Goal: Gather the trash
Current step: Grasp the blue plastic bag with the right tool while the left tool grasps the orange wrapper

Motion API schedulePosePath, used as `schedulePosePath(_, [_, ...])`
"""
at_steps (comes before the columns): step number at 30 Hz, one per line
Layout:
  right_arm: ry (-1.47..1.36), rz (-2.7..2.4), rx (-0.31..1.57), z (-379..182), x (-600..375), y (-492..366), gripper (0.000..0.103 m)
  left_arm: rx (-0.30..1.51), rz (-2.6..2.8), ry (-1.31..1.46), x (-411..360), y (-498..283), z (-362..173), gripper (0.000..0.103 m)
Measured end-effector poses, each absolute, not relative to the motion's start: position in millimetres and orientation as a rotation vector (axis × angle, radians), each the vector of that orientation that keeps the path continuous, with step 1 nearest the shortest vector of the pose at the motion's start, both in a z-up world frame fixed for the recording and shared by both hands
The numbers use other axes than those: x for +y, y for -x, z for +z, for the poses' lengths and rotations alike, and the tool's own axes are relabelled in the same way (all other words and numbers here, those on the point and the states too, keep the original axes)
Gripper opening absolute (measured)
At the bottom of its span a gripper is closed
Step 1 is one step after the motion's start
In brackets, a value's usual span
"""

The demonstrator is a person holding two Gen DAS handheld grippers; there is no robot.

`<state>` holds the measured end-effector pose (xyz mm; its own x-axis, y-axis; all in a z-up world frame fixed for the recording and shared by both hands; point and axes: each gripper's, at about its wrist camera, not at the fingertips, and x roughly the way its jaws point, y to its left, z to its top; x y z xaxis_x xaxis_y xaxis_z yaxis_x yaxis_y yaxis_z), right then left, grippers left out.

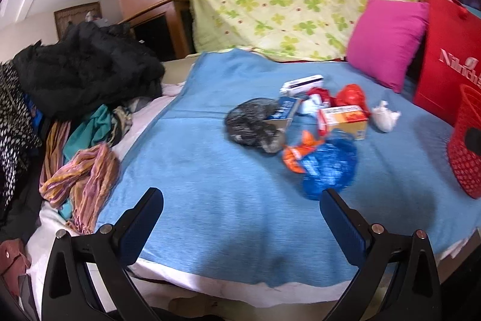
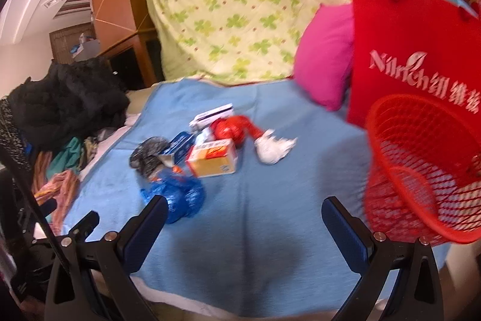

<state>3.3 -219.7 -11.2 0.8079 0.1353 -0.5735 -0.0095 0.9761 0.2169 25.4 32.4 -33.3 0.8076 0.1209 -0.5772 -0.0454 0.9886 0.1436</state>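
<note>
Two claws hang released and empty over the near edge of the bed's blue blanket (image 1: 210,185). Trash lies clustered mid-blanket, ahead of both. Nearest is the crumpled blue plastic bag (image 1: 329,167), just ahead and right of the left claw (image 1: 242,202), beside the right claw (image 2: 245,209)'s left finger. Judging by this, either could reach it first; the red mesh basket (image 2: 421,167) waits at right.

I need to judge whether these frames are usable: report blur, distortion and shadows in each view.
Left wrist view: strong fisheye bending with dark corners; the trash pile is softly smeared, the blue bag blurriest; faint shadow on the blue blanket near the left gripper. Right wrist view: heavier motion blur, the red basket streaked; a broad shadow before the right gripper.
</note>
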Motion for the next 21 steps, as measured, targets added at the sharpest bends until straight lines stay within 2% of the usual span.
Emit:
schedulePosePath(12, [-0.398,0.196,0.770,-45,-206,-56,0.103,0.663,0.062,-0.072,56,-38,-52,0.103])
schedulePosePath(21, [-0.410,0.289,0.831,-57,-160,-102,0.103,0.687,0.103,-0.034,69,-45,-58,0.103])
